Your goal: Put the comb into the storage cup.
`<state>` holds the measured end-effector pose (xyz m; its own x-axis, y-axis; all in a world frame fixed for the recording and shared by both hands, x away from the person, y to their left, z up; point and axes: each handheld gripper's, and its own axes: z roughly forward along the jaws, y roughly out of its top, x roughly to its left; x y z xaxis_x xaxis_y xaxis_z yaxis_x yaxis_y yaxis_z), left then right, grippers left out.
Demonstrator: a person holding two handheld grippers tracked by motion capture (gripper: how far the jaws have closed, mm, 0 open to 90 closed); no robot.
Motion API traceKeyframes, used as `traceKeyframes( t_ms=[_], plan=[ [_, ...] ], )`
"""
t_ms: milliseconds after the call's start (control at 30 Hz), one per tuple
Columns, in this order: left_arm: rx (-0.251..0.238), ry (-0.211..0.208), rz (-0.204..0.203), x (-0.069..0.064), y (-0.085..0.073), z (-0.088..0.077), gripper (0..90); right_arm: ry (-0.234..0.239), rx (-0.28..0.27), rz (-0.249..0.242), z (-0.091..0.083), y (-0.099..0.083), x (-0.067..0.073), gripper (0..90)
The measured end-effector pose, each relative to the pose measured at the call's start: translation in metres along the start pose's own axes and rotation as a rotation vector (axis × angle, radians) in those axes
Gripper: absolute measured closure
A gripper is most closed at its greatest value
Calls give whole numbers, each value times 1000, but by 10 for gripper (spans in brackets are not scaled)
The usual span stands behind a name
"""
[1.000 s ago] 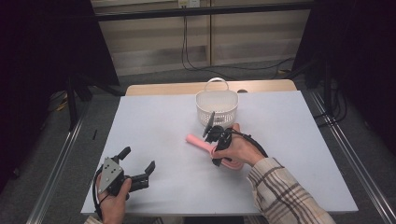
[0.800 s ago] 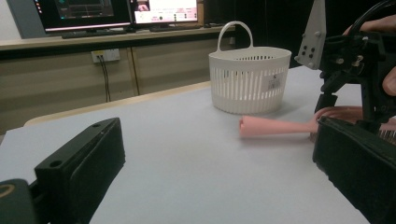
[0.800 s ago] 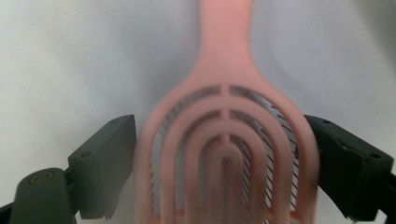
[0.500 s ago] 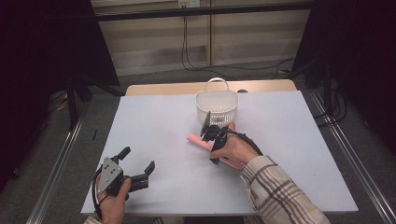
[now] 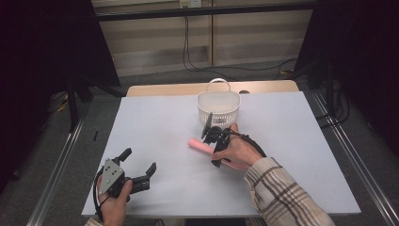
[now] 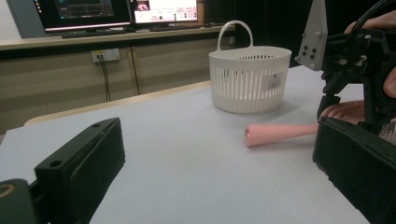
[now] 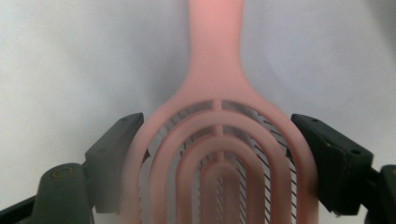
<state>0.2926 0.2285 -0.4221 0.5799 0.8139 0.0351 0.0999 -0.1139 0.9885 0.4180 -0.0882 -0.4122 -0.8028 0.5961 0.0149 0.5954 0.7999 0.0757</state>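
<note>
Gripping a pink hairbrush (image 7: pixel 219 154) by its wide slotted head, the right gripper (image 5: pixel 212 143) has one black jaw pressed on each edge of the head, as the right gripper view shows; the jaws stand far apart because the head is broad, and the brush handle runs straight out ahead of them over the pale table (image 5: pixel 155 122). In the high view the handle end (image 5: pixel 200 146) pokes out to the left of that gripper and lies low over the tabletop, though whether it touches the surface I cannot tell. A white slatted basket (image 5: pixel 219 106) with a hoop handle stands just beyond the right gripper, near it but apart from the brush. The right hand (image 5: pixel 237 150), with a plaid sleeve behind it, wraps the gripper's body. The left gripper (image 5: pixel 139 169) sits well apart, near the table's front left corner, held in the left hand (image 5: pixel 113 200); its jaws are spread wide with nothing between them. From the left gripper view, the brush (image 6: pixel 280 133) lies ahead and to the right between the two jaws' lines, the basket (image 6: pixel 250 79) behind it, and the right gripper (image 6: pixel 345 60) stands over the brush's far end.
</note>
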Motion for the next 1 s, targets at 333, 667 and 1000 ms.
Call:
traceKeyframes(
  t_ms=[333,667,1000],
  plan=[
    [8,-1,7,1,0,0,23,-7,-39,-15,-18,-4,3,202],
    [15,0,4,0,-1,1,17,7,-79,-6,-24,-11,1,202],
    [70,-69,30,-6,2,14,14,15,-107,-3,-36,-23,-3,202]
  ],
)
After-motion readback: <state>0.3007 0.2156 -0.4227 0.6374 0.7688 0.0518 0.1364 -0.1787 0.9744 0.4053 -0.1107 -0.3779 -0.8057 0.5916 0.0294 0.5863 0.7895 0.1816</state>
